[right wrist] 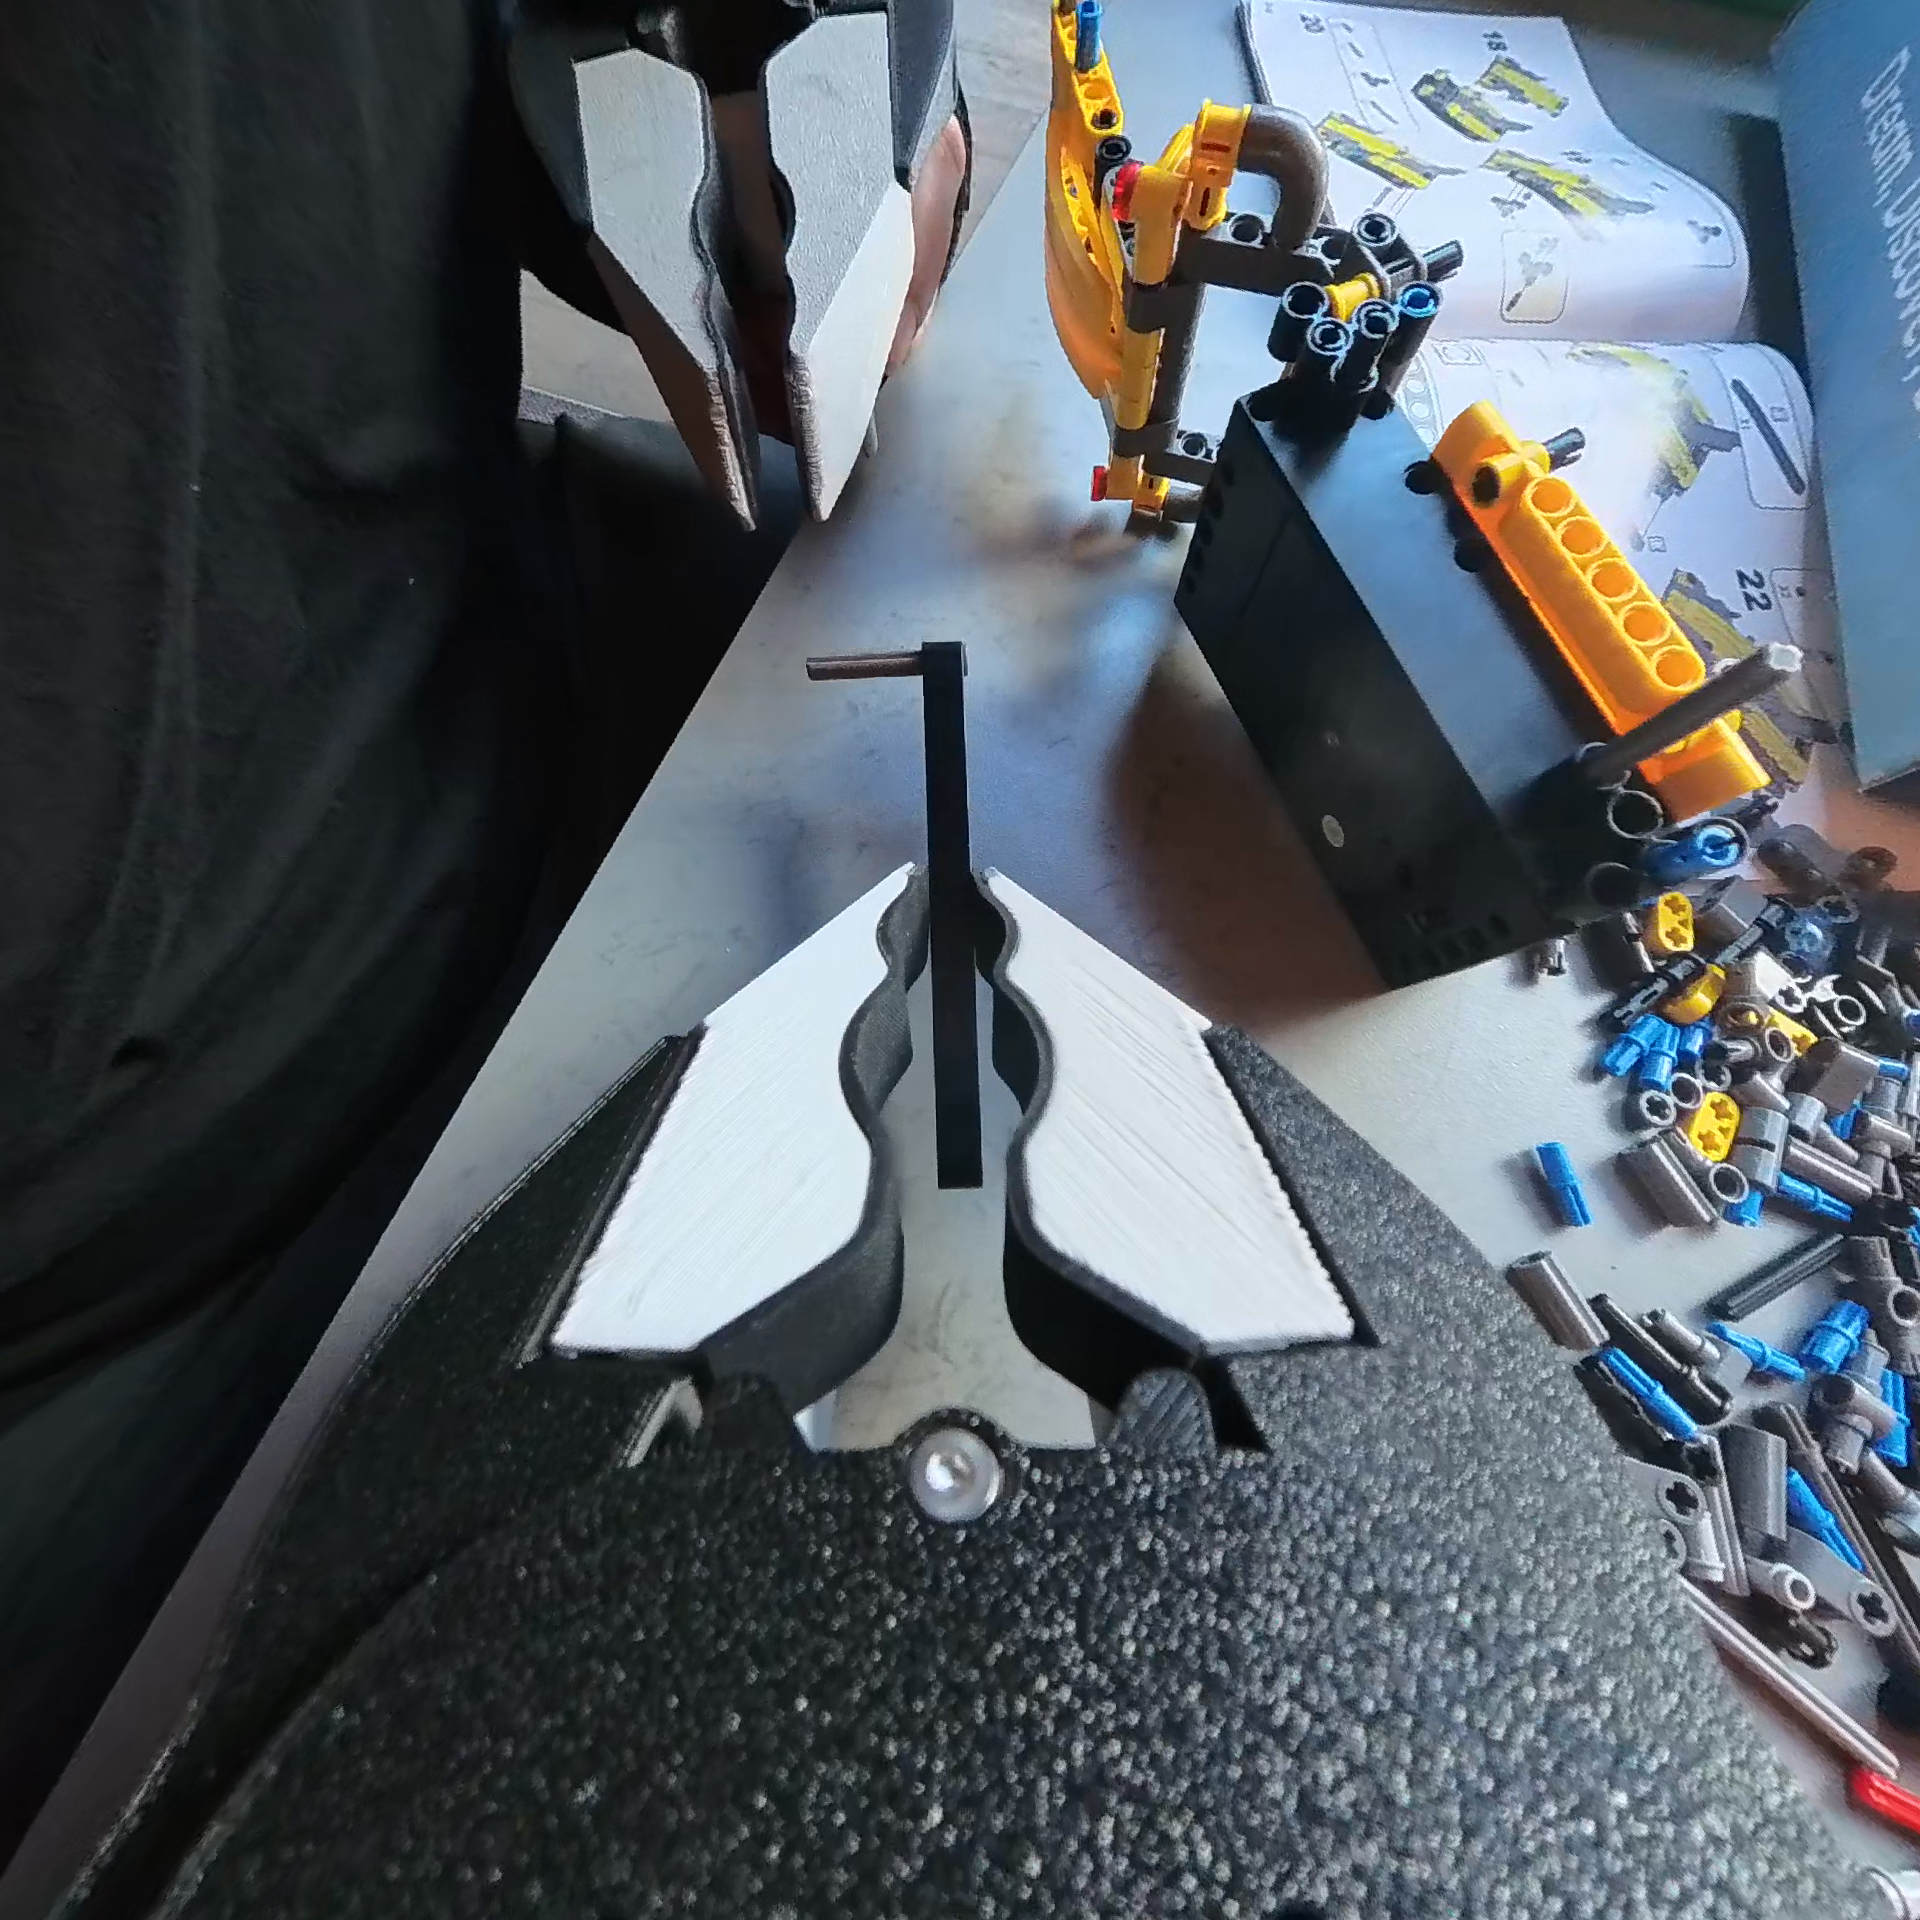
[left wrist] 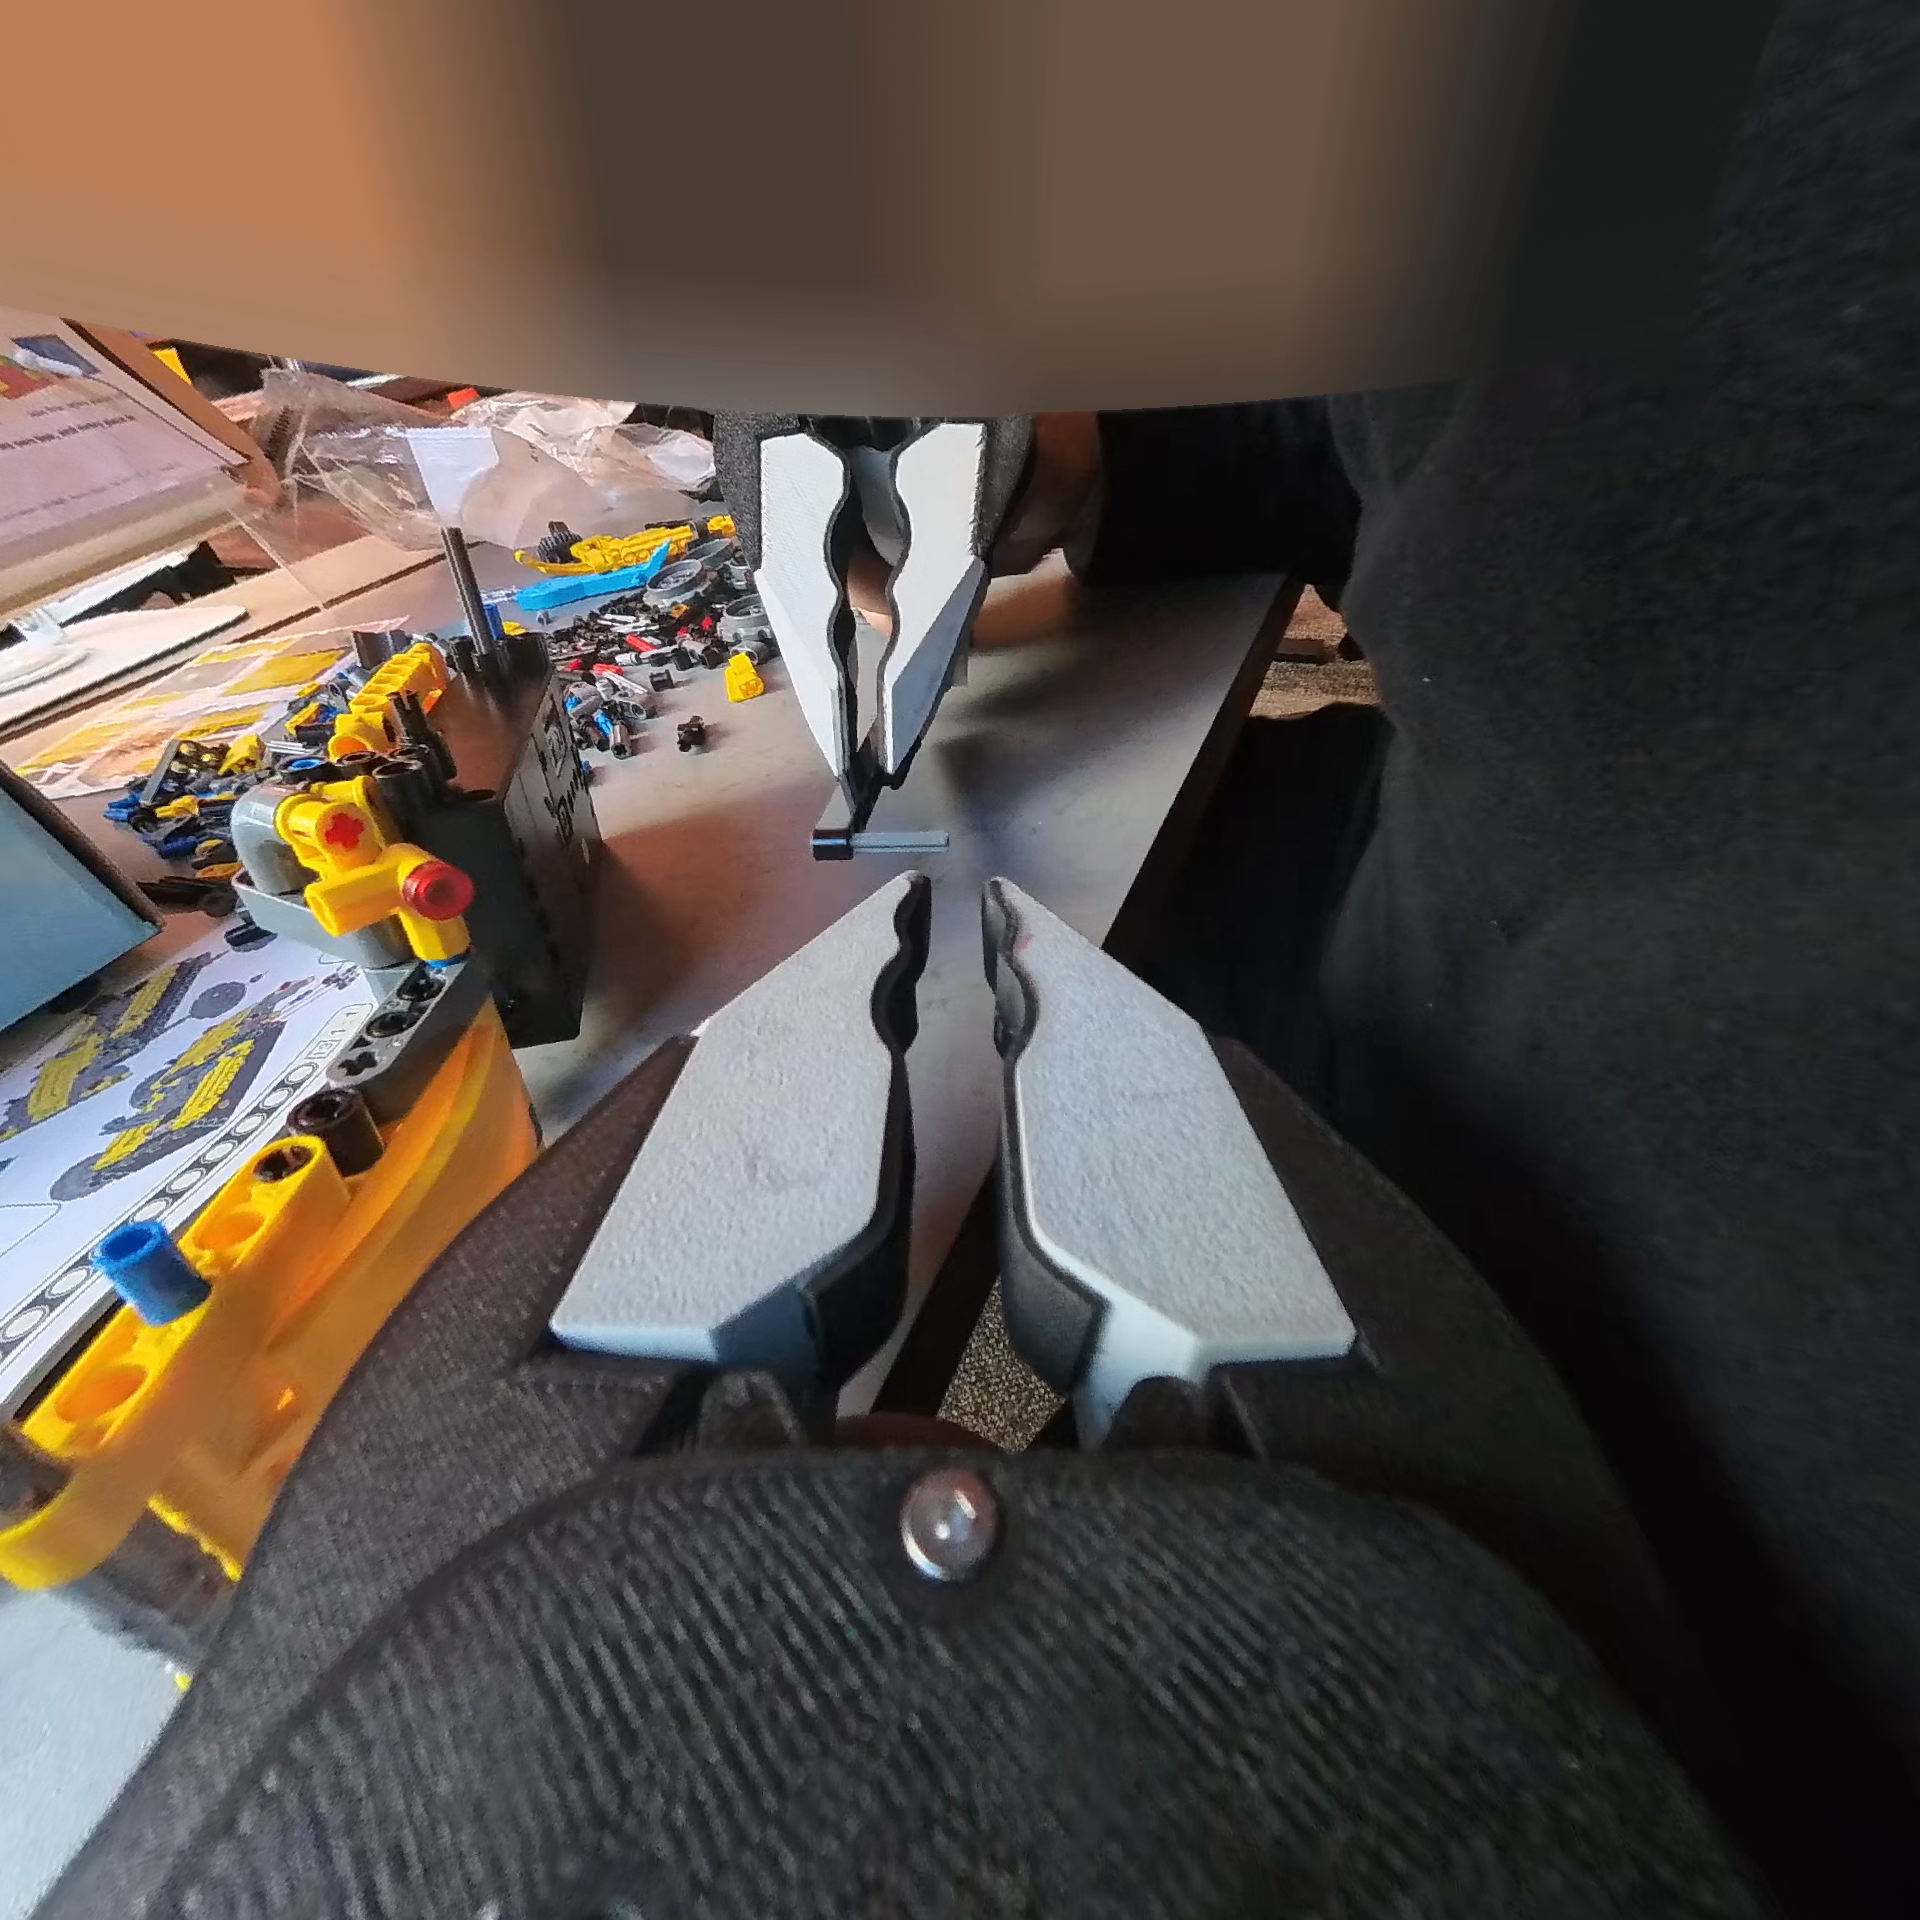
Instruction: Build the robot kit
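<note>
My right gripper is shut on a thin black beam that sticks forward above the grey table. A short dark axle pokes sideways from the beam's far end. In the left wrist view the right gripper points down at me with the axle at its tip. My left gripper is open by a narrow gap and empty, just short of the axle. It also shows in the right wrist view, tips apart, beyond the axle.
A partly built yellow and grey model on a black box stands right of the beam. Loose small parts lie at the right, an open instruction booklet behind. A person in dark clothes sits at the table edge. One gripper's finger ends stand about 8 centimetres off the other's.
</note>
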The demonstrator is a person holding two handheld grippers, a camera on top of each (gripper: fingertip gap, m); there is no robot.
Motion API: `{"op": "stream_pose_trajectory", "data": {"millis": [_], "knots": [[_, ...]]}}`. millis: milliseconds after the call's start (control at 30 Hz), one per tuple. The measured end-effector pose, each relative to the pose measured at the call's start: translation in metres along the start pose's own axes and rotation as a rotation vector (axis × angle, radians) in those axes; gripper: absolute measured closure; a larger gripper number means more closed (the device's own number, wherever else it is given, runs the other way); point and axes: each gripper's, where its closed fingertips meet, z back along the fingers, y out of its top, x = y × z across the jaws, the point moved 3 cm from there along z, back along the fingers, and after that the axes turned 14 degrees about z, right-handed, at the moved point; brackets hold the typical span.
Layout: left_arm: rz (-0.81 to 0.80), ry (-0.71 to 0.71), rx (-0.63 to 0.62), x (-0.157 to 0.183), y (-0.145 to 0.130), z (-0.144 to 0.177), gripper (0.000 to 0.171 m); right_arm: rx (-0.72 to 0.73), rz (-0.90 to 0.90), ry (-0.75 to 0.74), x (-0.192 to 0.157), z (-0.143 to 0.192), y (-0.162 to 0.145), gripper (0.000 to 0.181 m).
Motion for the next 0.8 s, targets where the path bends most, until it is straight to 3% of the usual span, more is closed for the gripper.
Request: {"op": "stream_pose_trajectory", "data": {"millis": [800], "knots": [[0.006, -0.010, -0.002, 0.0003, -0.0002, 0.0002, 0.169, 0.003, -0.011, 0.005, 0.0009, 0.0000, -0.0006, 0.174]]}}
